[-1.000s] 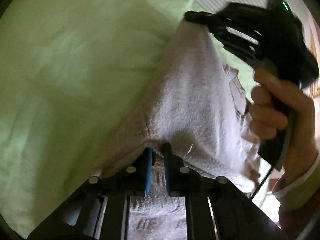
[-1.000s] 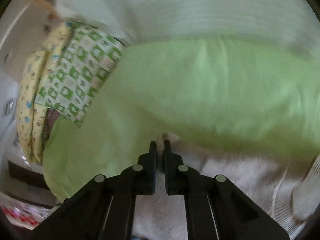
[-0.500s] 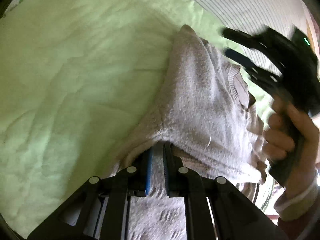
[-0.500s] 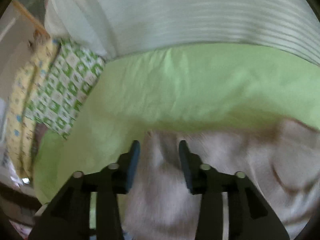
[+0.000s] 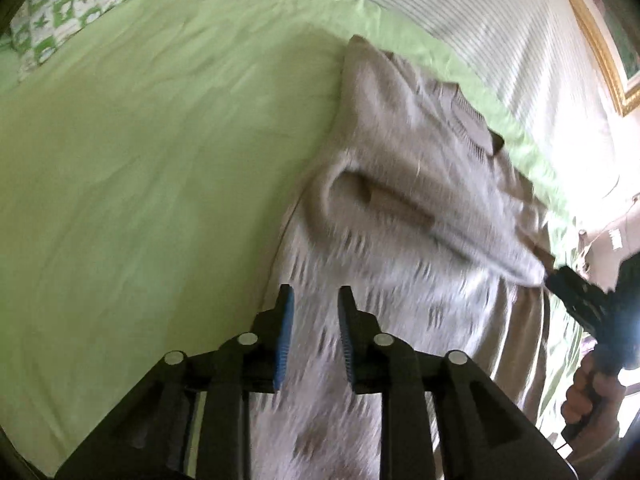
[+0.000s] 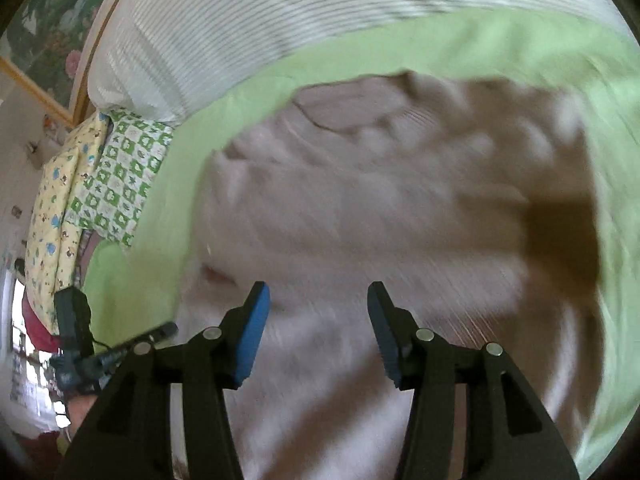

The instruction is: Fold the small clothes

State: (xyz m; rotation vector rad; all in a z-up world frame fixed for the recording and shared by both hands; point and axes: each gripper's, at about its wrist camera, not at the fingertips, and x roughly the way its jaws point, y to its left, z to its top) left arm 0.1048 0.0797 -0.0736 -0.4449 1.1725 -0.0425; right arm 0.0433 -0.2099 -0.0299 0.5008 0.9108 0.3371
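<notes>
A small beige knitted sweater (image 5: 404, 184) lies on the green bed sheet (image 5: 160, 140), its upper part folded over the lower part. It fills the right wrist view (image 6: 380, 208) too. My left gripper (image 5: 314, 300) is open just above the sweater's lower part, nothing between its fingers. My right gripper (image 6: 318, 292) is wide open above the sweater and empty. It also shows at the right edge of the left wrist view (image 5: 576, 292), at the sweater's right side.
A white striped pillow (image 6: 260, 20) lies along the far side of the sheet. A green-and-white patterned cushion (image 6: 116, 184) and a yellow patterned one (image 6: 56, 200) sit at the left. A framed picture (image 5: 600, 32) hangs on the wall.
Both grippers have opened and let go of the sweater. Its upper part now lies folded over. Both grippers have pulled back from the cloth.
</notes>
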